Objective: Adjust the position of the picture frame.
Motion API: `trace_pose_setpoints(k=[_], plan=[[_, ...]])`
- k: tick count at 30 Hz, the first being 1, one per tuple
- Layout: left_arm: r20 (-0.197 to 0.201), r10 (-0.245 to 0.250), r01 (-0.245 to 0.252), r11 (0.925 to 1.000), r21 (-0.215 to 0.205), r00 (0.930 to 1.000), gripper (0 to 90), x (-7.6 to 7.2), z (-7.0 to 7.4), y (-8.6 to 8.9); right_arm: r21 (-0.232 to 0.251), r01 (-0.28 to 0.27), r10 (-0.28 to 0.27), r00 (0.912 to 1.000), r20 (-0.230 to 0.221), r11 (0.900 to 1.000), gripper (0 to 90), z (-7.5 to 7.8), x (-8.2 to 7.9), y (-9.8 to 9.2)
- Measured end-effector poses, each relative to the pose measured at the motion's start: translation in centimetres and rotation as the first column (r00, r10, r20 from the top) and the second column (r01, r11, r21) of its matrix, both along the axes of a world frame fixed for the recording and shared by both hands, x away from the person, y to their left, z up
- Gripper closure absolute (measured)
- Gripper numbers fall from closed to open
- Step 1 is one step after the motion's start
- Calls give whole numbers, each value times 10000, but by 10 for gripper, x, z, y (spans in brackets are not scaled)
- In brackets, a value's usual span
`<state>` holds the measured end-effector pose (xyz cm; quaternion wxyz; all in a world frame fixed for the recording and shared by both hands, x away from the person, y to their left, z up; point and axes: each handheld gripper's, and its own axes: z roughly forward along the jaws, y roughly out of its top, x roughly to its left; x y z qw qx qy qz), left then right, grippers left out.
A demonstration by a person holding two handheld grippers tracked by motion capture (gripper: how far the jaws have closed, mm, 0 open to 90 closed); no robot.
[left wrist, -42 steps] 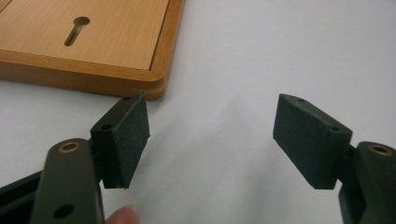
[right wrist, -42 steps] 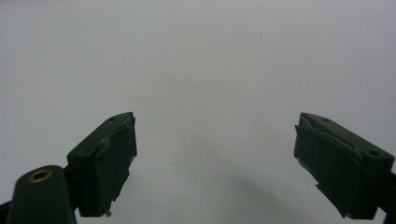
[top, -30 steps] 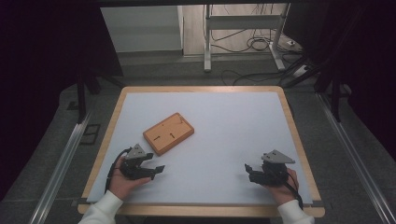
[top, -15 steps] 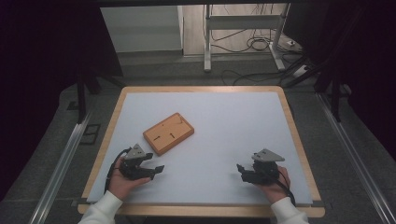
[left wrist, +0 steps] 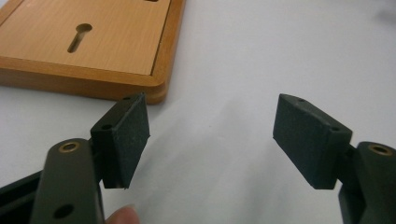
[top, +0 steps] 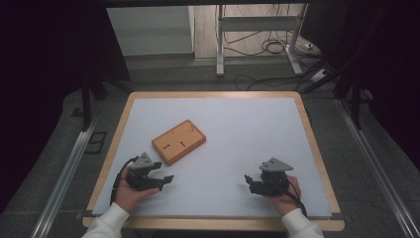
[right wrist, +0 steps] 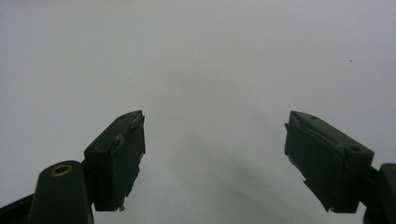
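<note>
A flat orange wooden board (top: 178, 141) with slots cut in its face lies on the white table top, left of centre. My left gripper (top: 166, 181) rests near the front left, just in front of the board, jaws pointing right and open with nothing between them. In the left gripper view the open gripper (left wrist: 212, 135) frames bare table, and the wooden board (left wrist: 93, 42) with a keyhole slot lies just beyond the left pad. My right gripper (top: 249, 182) sits at the front right, pointing left. In the right gripper view it (right wrist: 215, 154) is open over bare white surface.
The white table top (top: 247, 129) has a wooden rim (top: 317, 148). Beyond its far edge are a metal stand (top: 220, 44) and loose cables (top: 272, 47) on the floor. Metal rails (top: 64, 168) run along both sides of the table.
My right gripper has slid leftward along the front of the table. The left gripper and the board have stayed where they were.
</note>
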<state>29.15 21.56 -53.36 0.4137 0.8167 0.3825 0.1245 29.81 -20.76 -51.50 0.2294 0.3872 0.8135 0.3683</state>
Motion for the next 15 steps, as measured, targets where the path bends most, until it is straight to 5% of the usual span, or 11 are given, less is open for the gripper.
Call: trace_pose_setpoints(k=[15], plan=[[108, 519, -514, 9980, -358, 9986, 268, 26, 16, 11, 139, -100, 100, 9999, -12, 9999, 206, 2, -5, -4]])
